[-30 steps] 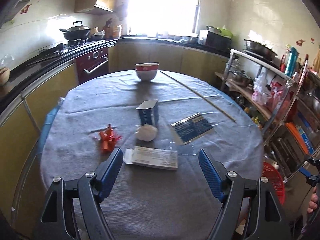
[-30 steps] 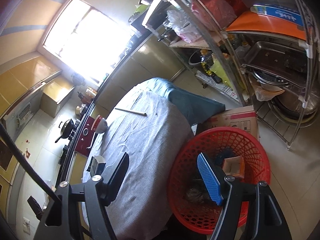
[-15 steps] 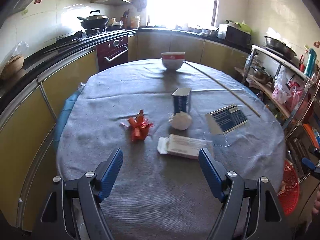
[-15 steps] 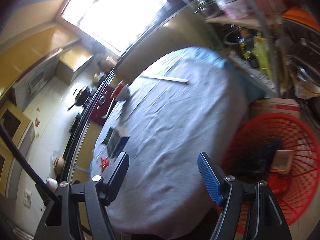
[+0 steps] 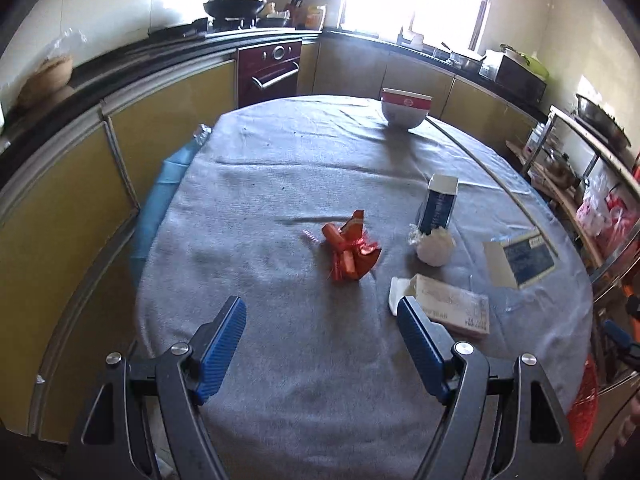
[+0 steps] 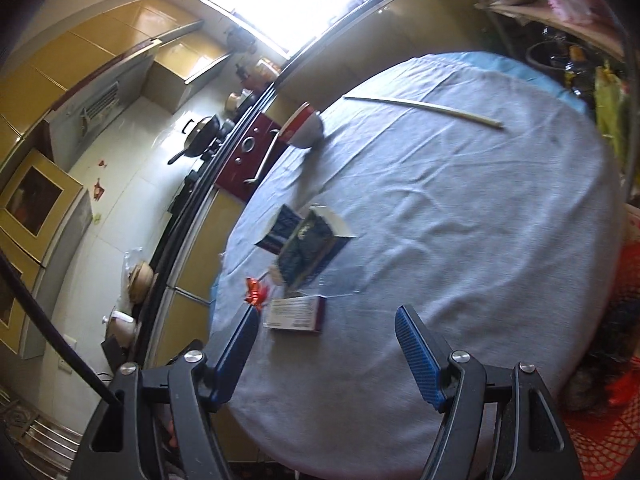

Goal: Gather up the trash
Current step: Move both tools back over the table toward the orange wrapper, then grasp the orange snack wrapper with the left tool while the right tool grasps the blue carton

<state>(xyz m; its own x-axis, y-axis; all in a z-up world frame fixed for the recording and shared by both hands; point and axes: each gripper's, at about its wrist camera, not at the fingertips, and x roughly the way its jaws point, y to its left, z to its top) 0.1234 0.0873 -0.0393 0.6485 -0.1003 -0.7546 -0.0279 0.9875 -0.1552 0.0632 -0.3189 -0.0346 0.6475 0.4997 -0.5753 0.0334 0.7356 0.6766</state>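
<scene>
Table (image 5: 280, 184), grey cloth: five pieces of trash — one red foil wrapper (image 5: 350, 250), one white crumpled wad (image 5: 434, 246), one upright blue carton (image 5: 440, 208), one flat pale box (image 5: 448, 304) nearest, one flat blue-labelled packet (image 5: 520, 258) at right. Also one red-rimmed bowl (image 5: 404, 112) at the far edge, one long stick (image 6: 424, 106), and one red basket (image 6: 608, 412) beside the table's right. Left gripper (image 5: 320, 328) and right gripper (image 6: 324, 330): two, both gaping and empty above the near cloth.

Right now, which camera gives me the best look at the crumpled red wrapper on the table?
The left wrist view: the crumpled red wrapper lies near the middle of the picture, sharp and unobstructed, ahead of the open left claw. In the right wrist view it is small and blurred, just above a finger of the right claw.
</scene>
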